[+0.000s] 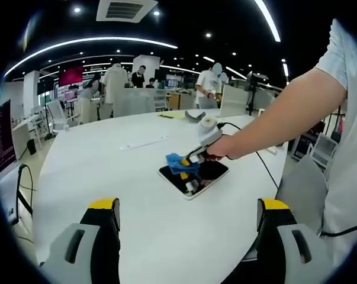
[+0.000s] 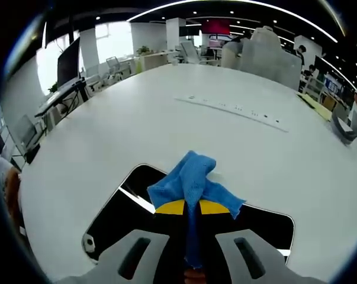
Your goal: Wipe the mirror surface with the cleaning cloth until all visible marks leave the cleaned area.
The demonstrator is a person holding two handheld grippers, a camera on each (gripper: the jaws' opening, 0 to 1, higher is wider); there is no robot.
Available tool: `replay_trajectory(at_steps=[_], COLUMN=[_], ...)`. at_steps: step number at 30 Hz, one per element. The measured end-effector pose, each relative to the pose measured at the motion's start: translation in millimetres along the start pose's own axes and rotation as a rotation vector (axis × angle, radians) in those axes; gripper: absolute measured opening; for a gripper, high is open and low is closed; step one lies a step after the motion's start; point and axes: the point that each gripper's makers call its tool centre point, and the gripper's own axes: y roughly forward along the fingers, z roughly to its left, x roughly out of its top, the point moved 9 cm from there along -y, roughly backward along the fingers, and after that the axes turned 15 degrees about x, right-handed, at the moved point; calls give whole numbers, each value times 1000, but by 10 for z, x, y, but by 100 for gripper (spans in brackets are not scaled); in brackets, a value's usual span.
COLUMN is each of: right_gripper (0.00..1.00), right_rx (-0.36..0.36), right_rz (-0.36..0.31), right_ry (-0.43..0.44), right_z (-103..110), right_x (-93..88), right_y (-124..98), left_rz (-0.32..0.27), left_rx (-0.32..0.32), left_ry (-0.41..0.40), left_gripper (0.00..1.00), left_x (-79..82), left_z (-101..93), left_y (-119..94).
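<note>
In the left gripper view, the left gripper [image 1: 189,216] is rising from the bottom edge with its two yellow-tipped jaws standing wide apart and nothing between them. Well above the gap, at the middle of the frame, the mirror [image 1: 194,178] is lying flat on the white table [image 1: 107,171], its long axis slanting from lower left to upper right. The right gripper [image 1: 187,166] is reaching in from the right, held by a person's hand [image 1: 222,147], and is pinching the blue cloth [image 1: 179,164] down on the mirror's left part. A cable [image 1: 262,160] is trailing off behind the hand towards the table's right edge. Farther up the table a long white strip [image 1: 144,142] is lying, with a small round white thing [image 1: 208,122] near the far edge. People are standing at counters in the upper background.

In the right gripper view, the right gripper [image 2: 192,207] is coming up from the bottom centre, its jaws pressed together on the blue cloth [image 2: 191,178], which is bunching up just above the yellow tips. Beneath cloth and jaws the mirror [image 2: 124,214] is spreading dark across the lower frame, its long axis running from lower left to right, a bright streak reflecting on it. The white table [image 2: 107,130] is surrounding it. A long white strip [image 2: 236,109] is lying in the upper middle, well apart from the mirror. Chairs and desks are standing at the upper left.
</note>
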Motion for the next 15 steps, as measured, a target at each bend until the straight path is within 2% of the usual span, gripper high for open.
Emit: replay_trajectory(at_steps=[3,6,13,15], right_gripper=[2,2,2,2], right_rx=[-10,-19,-25,-16], right_rz=[0,12,-13,-9], right_ry=[32,17,30,4], right_z=[0,13,26,36], right_x=[2,13,24,39], right_y=[2,12,37,52], left_rz=[-4,2,-1,3], left_rx=[-3,-6,-13,-21], left_ry=[-6,6,-27,-26], left_gripper=[97,97,97,97], left_x=[7,4,-38,-48], left_z=[-1,-11,-29,-47], left_y=[13,36,48,61])
